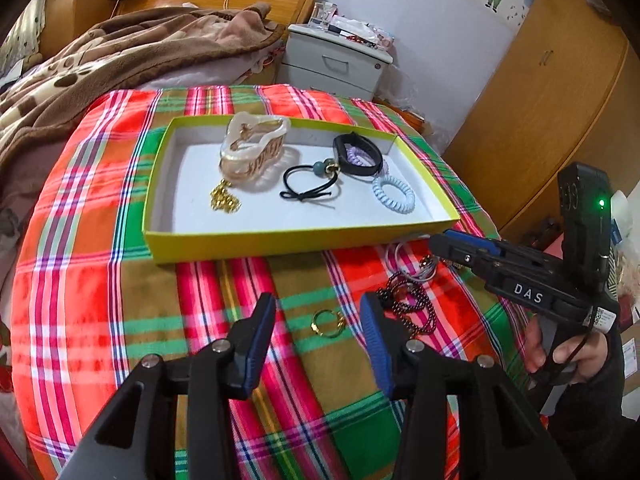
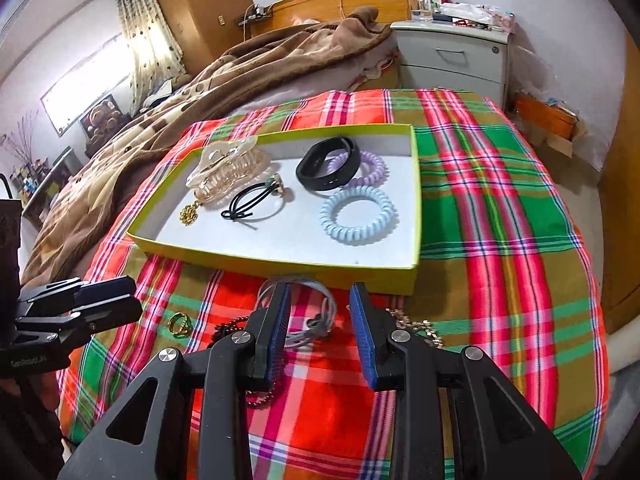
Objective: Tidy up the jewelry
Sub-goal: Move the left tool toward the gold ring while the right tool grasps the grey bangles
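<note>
While the yellow box (image 1: pixel 280 236) already holds several pieces, the left gripper (image 1: pixel 318 316) hangs spread and empty over the gold ring (image 1: pixel 328 322), and the right gripper (image 2: pixel 320 308), spread too, seemingly straddles the grey hair tie (image 2: pixel 316 320), so each must lower and close.

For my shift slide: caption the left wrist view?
Open left gripper above gold ring on plaid cloth, yellow tray beyond.

Black claw (image 1: pixel 318 320) arms, blue ribbed pads (image 1: pixel 376 344), silver screws.
</note>
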Motion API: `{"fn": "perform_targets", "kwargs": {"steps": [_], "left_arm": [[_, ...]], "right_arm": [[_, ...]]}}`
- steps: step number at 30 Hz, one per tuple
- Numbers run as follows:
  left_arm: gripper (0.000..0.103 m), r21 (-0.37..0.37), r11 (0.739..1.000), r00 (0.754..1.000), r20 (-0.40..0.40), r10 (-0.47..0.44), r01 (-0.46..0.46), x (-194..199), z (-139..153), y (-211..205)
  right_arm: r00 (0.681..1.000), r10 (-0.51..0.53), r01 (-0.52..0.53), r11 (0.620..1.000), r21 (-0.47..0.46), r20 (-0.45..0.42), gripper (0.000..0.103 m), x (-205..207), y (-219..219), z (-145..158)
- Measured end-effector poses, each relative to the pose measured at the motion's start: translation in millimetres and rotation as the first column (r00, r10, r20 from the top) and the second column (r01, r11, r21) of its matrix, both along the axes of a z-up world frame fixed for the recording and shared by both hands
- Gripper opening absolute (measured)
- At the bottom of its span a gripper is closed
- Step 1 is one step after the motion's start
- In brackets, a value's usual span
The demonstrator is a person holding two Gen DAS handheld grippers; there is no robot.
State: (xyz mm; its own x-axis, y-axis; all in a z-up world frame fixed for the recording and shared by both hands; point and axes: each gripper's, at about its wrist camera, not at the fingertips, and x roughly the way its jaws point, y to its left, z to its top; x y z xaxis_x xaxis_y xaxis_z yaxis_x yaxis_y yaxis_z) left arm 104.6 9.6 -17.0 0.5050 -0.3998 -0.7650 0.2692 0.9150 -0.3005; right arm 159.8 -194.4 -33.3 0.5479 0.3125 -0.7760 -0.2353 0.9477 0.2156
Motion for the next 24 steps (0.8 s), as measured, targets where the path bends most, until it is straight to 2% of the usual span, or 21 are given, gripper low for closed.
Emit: {"fn": "perform_targets", "kwargs": {"steps": [9,12,18,20,24], "left_arm": [[0.046,0.004,1.0,0.999,-0.03,0.026,-0.026,-2,-12,12],[0.046,0.006,1.0,0.999,-0.035,0.021,-0.021,-2,-14,12],[0.046,0.032,0.999,0.999,-0.036,-0.004,0.005,-4,-16,3],[0.046,0.043,0.999,0.999,-0.037,-0.009,0.011,-4,-17,-1],[0.046,0.064,0.998,0.999,-0.041,-0.024,0.026,-4,-18,-8]], "right_arm": [[0.999,-0.026,0.025,0.999,-0.042,-0.027,0.031,5,6,-9],[0.999,-0.027,0.026,0.999,-0.039,-0.029,0.023,6,5,-10],[0.999,-0.027,0.027,0.999,-0.026,-0.035,0.013,6,2,-11],[0.999,-0.032,0.031,0.999,-0.025,-0.031,0.006,5,1,-10],[0.999,-0.035,0.035,0.999,-0.012,-0.022,0.005,3,-2,-8]]}}
